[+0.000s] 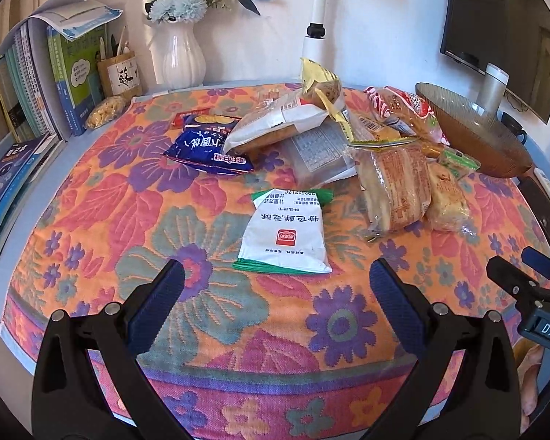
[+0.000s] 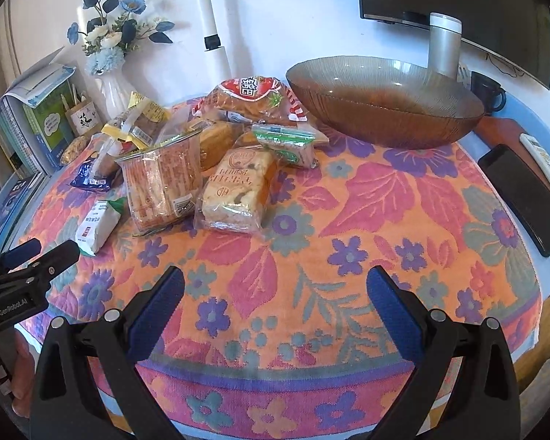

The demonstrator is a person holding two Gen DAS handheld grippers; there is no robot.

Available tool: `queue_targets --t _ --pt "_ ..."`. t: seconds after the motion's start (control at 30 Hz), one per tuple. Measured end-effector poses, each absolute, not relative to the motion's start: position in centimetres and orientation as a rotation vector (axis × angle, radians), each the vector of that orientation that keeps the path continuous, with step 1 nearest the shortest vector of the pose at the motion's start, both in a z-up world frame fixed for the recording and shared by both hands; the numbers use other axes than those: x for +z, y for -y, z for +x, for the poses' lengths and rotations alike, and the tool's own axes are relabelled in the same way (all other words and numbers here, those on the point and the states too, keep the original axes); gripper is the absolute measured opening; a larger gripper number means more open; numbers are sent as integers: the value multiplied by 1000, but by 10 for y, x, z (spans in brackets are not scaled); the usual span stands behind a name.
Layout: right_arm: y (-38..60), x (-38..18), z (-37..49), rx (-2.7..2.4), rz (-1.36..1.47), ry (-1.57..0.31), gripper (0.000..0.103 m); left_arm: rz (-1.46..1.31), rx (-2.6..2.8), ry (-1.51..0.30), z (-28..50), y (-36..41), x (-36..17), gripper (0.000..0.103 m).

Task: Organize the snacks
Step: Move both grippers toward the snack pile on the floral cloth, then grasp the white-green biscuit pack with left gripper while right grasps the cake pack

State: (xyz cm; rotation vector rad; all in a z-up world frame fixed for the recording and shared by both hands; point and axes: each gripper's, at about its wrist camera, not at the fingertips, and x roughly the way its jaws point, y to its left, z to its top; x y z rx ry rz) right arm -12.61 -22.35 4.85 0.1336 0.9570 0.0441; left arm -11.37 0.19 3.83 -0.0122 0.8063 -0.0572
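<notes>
- Left wrist view shows the left gripper (image 1: 277, 286) with its two blue fingers wide apart, holding nothing, low over the flowery cloth (image 1: 209, 304).
- A white and green snack packet (image 1: 288, 236) lies flat on the cloth just past those fingers, in front of the snack pile (image 1: 333, 135).
- To the left of the pile sits a blue snack bag (image 1: 205, 146), touching the pile's edge.
- A bread pack with orange print (image 1: 396, 187) and a small cake pack (image 2: 238, 190) lean at the near right side of the pile.
- A red bread bag (image 2: 253, 97) rests at the back of the pile, right next to the brown glass bowl (image 2: 385, 99).
- The bowl stands to the right of the pile with no snacks in it.
- The right gripper (image 2: 275, 286) has its fingers wide apart too, gripping nothing, over bare cloth in front of the bowl.
- A black phone (image 2: 524, 198) lies to the right of the bowl, near the table edge.
- A white vase with blue flowers (image 1: 181, 55) and some books (image 1: 40, 77) stand far behind the pile, to the left.
</notes>
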Motion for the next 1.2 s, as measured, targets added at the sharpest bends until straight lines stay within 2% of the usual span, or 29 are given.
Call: queue_targets --t 0.4,0.47,0.53,0.63,0.77,0.93,1.03,1.17,1.2 --pt "218 51 -89 63 145 -982 92 -18 -108 -807 -89 -9 43 100" --pt "213 50 -80 67 140 -993 89 -38 -143 -848 -79 -12 39 100" --pt "207 46 -71 72 132 -1012 80 -77 -184 -894 -67 -16 32 100" --pt "201 40 -61 89 152 -1042 76 -134 -237 -950 -53 -21 23 99" --pt "193 33 -51 84 130 -1066 72 -110 -244 -969 -46 -17 16 94" --pt "193 26 -46 114 157 -1088 59 -78 -238 -975 -41 -10 11 91" --pt "193 29 -50 135 162 -1081 52 -61 -221 -971 -40 -9 11 86" --pt "202 32 -61 145 172 -1083 49 -29 -180 -965 -41 -11 12 69" --pt "203 33 -63 147 172 -1083 49 -21 -174 -961 -41 -11 12 61"
